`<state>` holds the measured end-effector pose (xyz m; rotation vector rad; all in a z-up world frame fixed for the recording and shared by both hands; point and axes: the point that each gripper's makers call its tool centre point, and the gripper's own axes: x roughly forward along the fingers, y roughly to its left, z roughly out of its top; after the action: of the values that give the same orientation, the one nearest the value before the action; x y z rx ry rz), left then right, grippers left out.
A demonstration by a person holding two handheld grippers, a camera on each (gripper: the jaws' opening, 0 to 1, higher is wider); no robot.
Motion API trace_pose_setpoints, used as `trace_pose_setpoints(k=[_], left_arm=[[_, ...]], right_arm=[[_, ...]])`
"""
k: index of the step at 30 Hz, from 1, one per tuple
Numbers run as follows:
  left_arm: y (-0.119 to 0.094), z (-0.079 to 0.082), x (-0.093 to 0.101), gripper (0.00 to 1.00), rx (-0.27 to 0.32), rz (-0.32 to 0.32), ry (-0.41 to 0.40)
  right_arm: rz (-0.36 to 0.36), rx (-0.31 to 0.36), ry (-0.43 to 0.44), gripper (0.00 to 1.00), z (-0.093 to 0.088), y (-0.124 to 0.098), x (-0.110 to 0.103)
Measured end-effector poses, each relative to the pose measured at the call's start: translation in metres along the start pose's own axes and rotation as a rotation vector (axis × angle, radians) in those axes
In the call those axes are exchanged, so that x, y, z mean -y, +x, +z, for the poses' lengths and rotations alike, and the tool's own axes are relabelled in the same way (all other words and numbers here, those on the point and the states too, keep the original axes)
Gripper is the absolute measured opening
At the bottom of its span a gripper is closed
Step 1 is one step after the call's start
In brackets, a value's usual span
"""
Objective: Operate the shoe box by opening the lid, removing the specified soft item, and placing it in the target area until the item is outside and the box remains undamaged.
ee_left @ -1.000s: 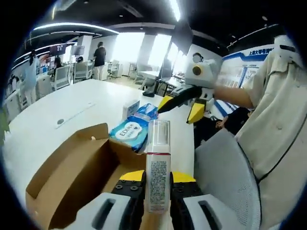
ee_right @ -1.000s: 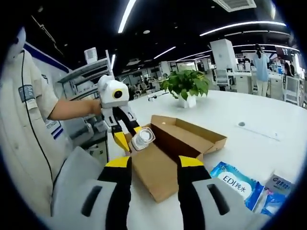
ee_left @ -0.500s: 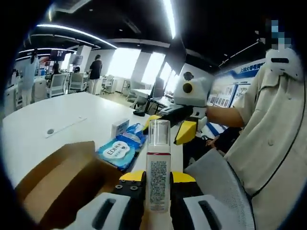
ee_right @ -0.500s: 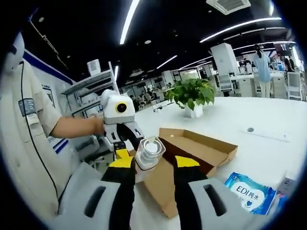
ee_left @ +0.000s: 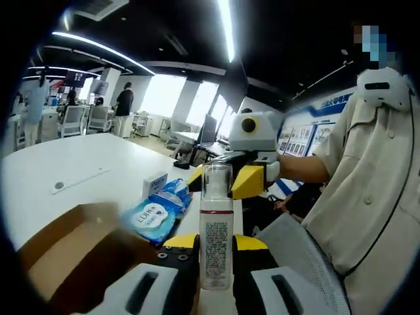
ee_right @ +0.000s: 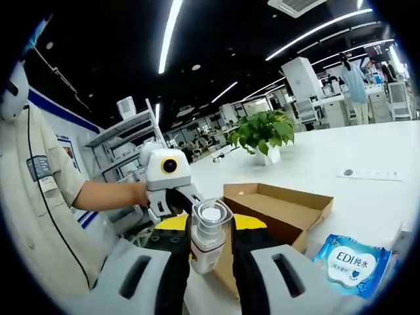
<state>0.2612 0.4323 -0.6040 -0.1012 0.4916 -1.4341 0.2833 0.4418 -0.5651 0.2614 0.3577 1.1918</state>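
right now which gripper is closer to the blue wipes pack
Judging loosely, the right. In its view the right gripper has the blue wipes pack just beside it; the left gripper holds the bottle nearer the person.

The left gripper is clamped on a bottle, held upright. The right gripper reaches in, jaws closing around its cap end.

"EDI" on blue wipes pack

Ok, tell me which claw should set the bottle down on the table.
Left. The left claw is shut on the bottle, holding it upright. The right claw only flanks its cap; whether it grips is unclear.
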Motion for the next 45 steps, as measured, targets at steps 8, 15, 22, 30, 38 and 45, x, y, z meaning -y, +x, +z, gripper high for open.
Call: trace_pose_setpoints(k=[8,15,22,30,38,45], left_arm=[[0.003,0.002,-0.01,0.19,-0.002,0.047,0.036],[0.008,0.002,-0.016,0.2,-0.038,0.09,0.075],[0.006,0.003,-0.022,0.29,-0.052,0.124,0.113],[-0.007,0.001,-0.033,0.35,-0.071,0.184,0.132],[-0.031,0.0,-0.043,0.47,-0.069,0.28,0.108],[-0.053,-0.005,-0.049,0.55,-0.073,0.364,0.091]], right_arm=[[-0.05,-0.01,-0.004,0.19,0.001,0.001,0.008],[-0.061,-0.032,-0.078,0.18,0.001,0.003,0.01],[-0.05,-0.02,-0.096,0.18,0.009,0.002,0.012],[-0.056,-0.022,-0.139,0.18,0.018,-0.003,0.024],[-0.081,-0.019,-0.175,0.19,0.03,-0.013,0.044],[-0.113,-0.025,-0.224,0.19,0.039,-0.025,0.067]])
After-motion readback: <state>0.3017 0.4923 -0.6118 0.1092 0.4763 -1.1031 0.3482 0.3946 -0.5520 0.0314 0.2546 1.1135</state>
